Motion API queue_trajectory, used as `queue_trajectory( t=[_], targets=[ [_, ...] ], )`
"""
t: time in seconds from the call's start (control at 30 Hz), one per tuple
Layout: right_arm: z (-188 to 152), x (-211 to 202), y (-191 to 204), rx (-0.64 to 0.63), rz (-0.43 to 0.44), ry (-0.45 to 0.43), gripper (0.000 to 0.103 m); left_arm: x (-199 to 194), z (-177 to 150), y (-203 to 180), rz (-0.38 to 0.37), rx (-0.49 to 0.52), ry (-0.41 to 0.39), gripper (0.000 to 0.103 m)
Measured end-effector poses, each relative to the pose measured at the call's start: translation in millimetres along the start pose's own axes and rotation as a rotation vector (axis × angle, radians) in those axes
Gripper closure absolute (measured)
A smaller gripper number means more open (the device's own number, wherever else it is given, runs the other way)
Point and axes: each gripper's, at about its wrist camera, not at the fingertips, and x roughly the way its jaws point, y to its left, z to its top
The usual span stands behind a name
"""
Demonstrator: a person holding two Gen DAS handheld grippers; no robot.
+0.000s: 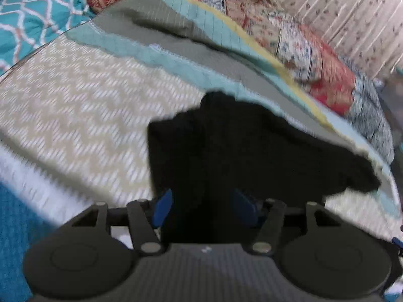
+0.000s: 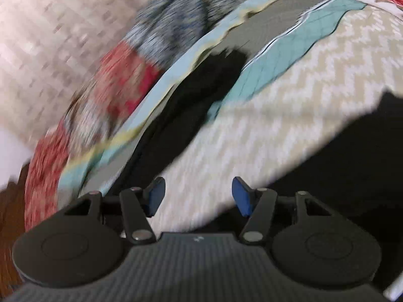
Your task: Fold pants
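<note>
While pants (image 1: 226, 151) fill left tool (image 1: 202, 207) (blurred), chevron bedspread (image 1: 88, 100) beneath

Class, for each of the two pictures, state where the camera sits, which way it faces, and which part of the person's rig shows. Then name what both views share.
Left wrist: sits behind the left gripper, facing across the bed; black pants fill the gap between its blue pads.
Right wrist: sits behind the right gripper, facing the bedspread; jaws apart, nothing between them.
Shared: black pants, chevron bedspread, floral quilt.
</note>
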Motion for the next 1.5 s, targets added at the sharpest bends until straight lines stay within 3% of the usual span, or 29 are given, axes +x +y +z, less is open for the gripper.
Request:
queue_trajectory(
  t=[0.07, 0.17, 0.3, 0.4, 0.6, 0.73, 0.9, 0.97, 1.07, 1.13, 1.17, 1.2, 1.33, 1.47, 1.5],
  targets=[
    [-30.1, -6.9, 14.5, -0.079, 0.004, 0.035, 0.041, -8.5, -15.1, 4.3, 0.016, -0.008, 0.013, 0.040],
    [-70.2, -16.5, 31.7, -0.154, 0.045, 0.111, 0.041, -24.8, -34.6, 16.6, 0.062, -0.044, 0.015, 0.023],
    [-110.5, -34.3, 55.3, -0.264, 0.109, 0.216, 0.041, -41.4, -56.0, 31.3, 0.073, -0.083, 0.028, 0.017],
    [-119.5, -47.0, 49.9, -0.209, 0.151, 0.255, 0.041, -51.4, -71.4, 42.3, 0.028, -0.142, 0.037, 0.016],
    [-122.2, -99.1, -4.6, -0.006, 0.064, 0.214, 0.041, -56.6, -81.9, 51.7, -0.061, -0.251, 0.080, 0.007],
    [-121.4, -143.5, -36.4, 0.059, -0.059, 0.099, 0.041, -53.8, -85.0, 41.6, -0.076, -0.255, 0.103, 0.004],
    [-93.5, -132.2, -65.1, 0.213, -0.081, -0.049, 0.041, -44.4, -89.2, 24.0, -0.077, -0.251, 0.136, 0.004],
    [-84.1, -109.8, -67.2, 0.256, -0.078, -0.069, 0.040, -41.2, -91.6, 17.9, -0.057, -0.249, 0.138, 0.012],
    [-69.2, -72.0, -71.8, 0.320, -0.074, -0.080, 0.039, -32.5, -91.1, 11.4, -0.009, -0.227, 0.157, 0.051],
    [-63.1, -61.3, -85.2, 0.368, -0.086, -0.085, 0.043, -28.9, -89.5, 13.8, -0.011, -0.253, 0.180, 0.062],
    [-60.1, -57.8, -88.6, 0.388, -0.088, -0.091, 0.073, -29.6, -88.3, 14.7, -0.019, -0.262, 0.183, 0.073],
    [-58.3, -57.4, -88.9, 0.391, -0.099, -0.100, 0.097, -32.3, -86.6, 15.3, -0.016, -0.255, 0.180, 0.075],
    [-67.7, -98.5, -82.0, 0.276, -0.167, -0.160, 0.097, -42.0, -86.4, 23.5, -0.007, -0.244, 0.170, 0.077],
    [-87.2, -107.3, -92.8, 0.283, -0.287, -0.163, 0.095, -35.4, -96.3, 29.1, -0.005, -0.249, 0.199, 0.073],
    [-90.7, -106.6, -96.5, 0.284, -0.280, -0.160, 0.093, -35.2, -97.1, 28.9, -0.003, -0.244, 0.198, 0.071]
  ],
)
